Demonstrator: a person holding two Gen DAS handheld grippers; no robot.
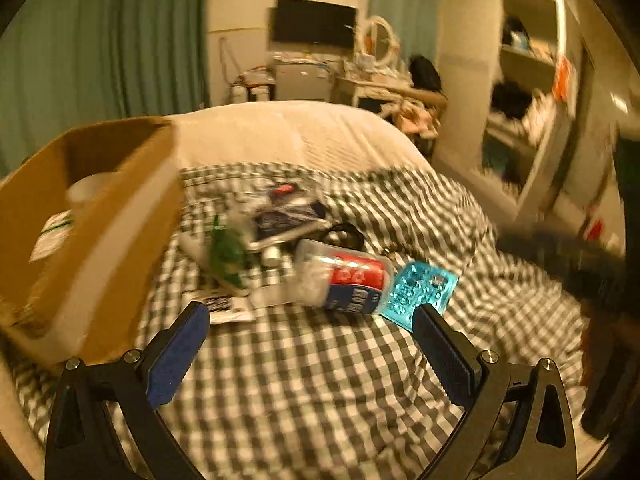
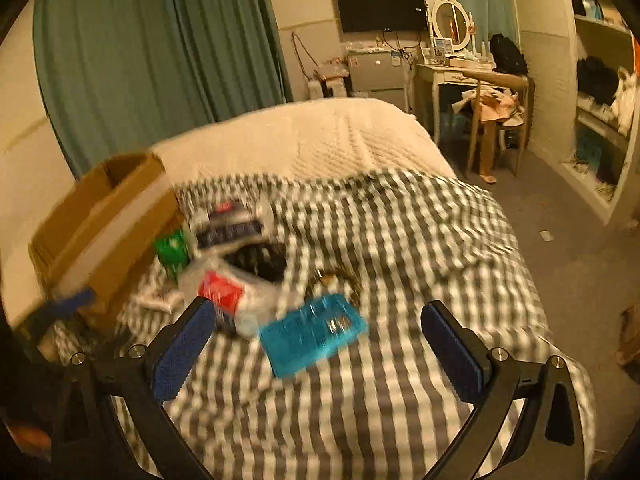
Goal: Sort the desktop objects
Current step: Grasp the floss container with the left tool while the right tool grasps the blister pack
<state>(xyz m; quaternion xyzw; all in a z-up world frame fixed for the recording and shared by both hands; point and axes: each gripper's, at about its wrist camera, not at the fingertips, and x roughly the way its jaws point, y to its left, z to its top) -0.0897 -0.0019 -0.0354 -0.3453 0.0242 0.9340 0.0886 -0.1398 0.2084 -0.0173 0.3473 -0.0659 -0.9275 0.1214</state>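
Both grippers, the left gripper (image 1: pixel 312 320) and the right gripper (image 2: pixel 320 316), hang with blue-padded jaws spread wide and empty above the grey-and-white checked bedspread (image 1: pixel 320 392). Just beyond lie a translucent blue plastic case (image 2: pixel 314 334) touching a clear pouch with a red label (image 1: pixel 346 276). Further left, a green packet (image 1: pixel 226 252) lies beside an open brown cardboard box (image 1: pixel 92 216).

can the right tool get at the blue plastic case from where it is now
Probably yes: the right tool is open, and the blue plastic case lies on top of the checked blanket just ahead with nothing covering it.
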